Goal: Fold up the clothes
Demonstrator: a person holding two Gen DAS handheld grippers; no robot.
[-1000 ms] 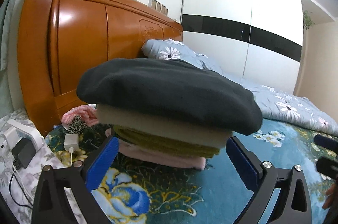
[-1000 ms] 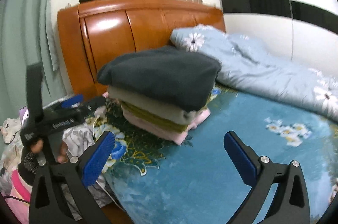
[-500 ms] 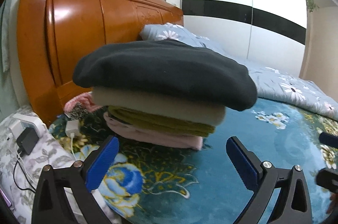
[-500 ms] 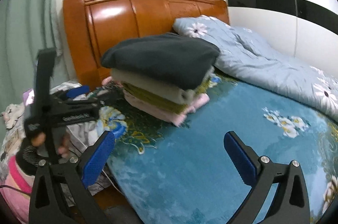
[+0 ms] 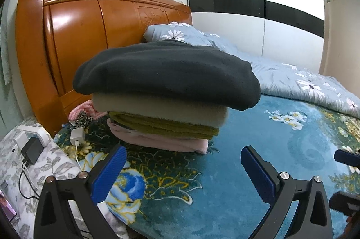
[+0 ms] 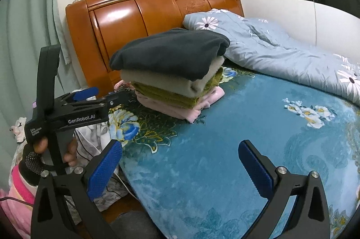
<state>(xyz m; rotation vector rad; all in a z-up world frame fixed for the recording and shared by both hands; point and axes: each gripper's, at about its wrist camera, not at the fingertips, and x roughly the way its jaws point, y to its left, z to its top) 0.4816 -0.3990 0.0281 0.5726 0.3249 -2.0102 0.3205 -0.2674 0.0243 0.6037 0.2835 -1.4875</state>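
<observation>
A stack of folded clothes [image 5: 166, 94] sits on the teal floral blanket [image 5: 258, 182] near the headboard: a dark grey top piece [image 5: 166, 70], then cream, olive and pink layers. It also shows in the right wrist view [image 6: 171, 76]. My left gripper [image 5: 183, 173] is open and empty, a short way in front of the stack. My right gripper [image 6: 180, 169] is open and empty, farther back over the blanket. The left gripper also shows in the right wrist view [image 6: 90, 99], held in a gloved hand at the left.
An orange wooden headboard [image 5: 90, 36] stands behind the stack. A light blue daisy duvet [image 6: 281, 49] lies at the back right. A bedside surface [image 5: 29, 162] with chargers and cables is at the left. A white wardrobe [image 5: 258, 13] stands behind.
Both grippers have drawn back from the stack and stayed open. The stack has not moved.
</observation>
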